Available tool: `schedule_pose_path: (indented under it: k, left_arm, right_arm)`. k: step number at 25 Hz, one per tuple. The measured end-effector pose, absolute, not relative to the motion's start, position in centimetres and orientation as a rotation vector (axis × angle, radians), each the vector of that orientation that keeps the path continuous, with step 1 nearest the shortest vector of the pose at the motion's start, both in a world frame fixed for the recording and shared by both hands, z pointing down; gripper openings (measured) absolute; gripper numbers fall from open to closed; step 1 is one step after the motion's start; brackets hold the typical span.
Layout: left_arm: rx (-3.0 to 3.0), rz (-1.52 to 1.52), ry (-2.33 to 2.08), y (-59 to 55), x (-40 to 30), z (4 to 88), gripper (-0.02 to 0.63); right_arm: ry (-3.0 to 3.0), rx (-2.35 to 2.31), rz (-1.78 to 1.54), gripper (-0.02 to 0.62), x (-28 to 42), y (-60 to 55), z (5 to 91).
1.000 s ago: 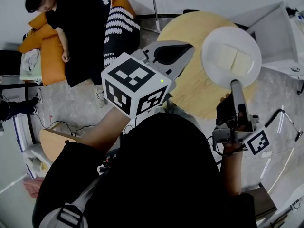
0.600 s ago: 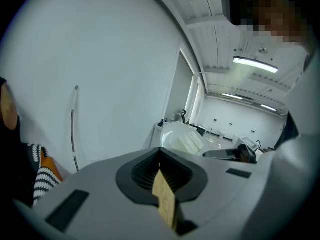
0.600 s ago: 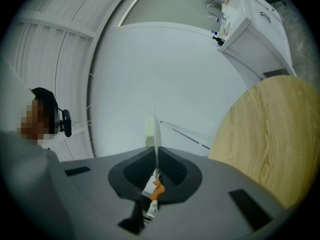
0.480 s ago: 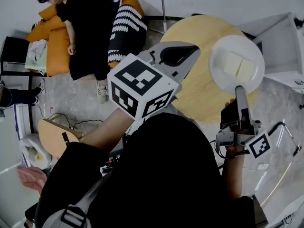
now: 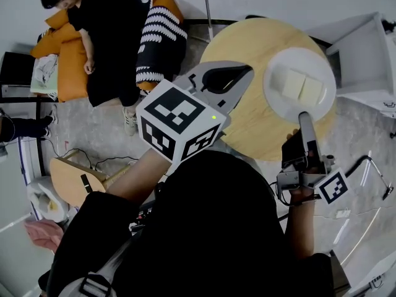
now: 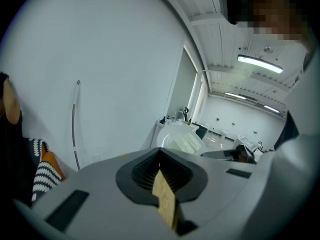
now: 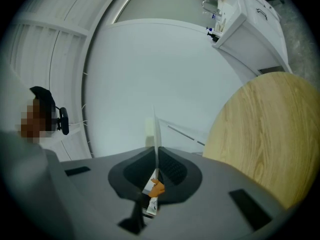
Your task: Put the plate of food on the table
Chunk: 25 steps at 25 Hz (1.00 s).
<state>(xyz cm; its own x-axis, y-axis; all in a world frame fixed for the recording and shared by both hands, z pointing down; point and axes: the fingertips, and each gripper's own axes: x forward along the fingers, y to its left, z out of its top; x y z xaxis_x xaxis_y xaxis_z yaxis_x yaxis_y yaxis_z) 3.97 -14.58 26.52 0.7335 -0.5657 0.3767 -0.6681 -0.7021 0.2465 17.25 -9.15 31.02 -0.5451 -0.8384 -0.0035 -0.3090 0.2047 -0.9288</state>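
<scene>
A white plate (image 5: 323, 108) carrying two pale slices of food (image 5: 302, 85) hangs over the right part of the round wooden table (image 5: 247, 116). My right gripper (image 5: 303, 119) is shut on the plate's near rim. The right gripper view shows that plate edge-on (image 7: 155, 129) between the jaws of the right gripper (image 7: 156, 156), with the table (image 7: 265, 129) to the right. My left gripper (image 5: 238, 73) is raised over the table's left edge, shut and holding nothing. In the left gripper view its jaws (image 6: 160, 159) meet, and the plate (image 6: 182, 143) shows beyond them.
A person (image 5: 105, 36) lies on orange cushions at the upper left, next to a striped cushion (image 5: 158, 33). A white cabinet (image 5: 365, 54) stands right of the table. A wooden stool (image 5: 71, 178) is on the floor at the left.
The plate has stayed in the right gripper over the table's right part, shifting only slightly in view. The left gripper has hardly moved.
</scene>
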Motion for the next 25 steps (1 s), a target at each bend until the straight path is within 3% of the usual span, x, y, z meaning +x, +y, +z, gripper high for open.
schedule_pose_path:
  k: [25]
  left_arm:
    - [2.497, 0.473, -0.918, -14.4, 4.2, 28.4, 0.008]
  right_arm:
    - [1.903, -1.143, -1.418, 0.021, 18.8, -9.1, 35.1]
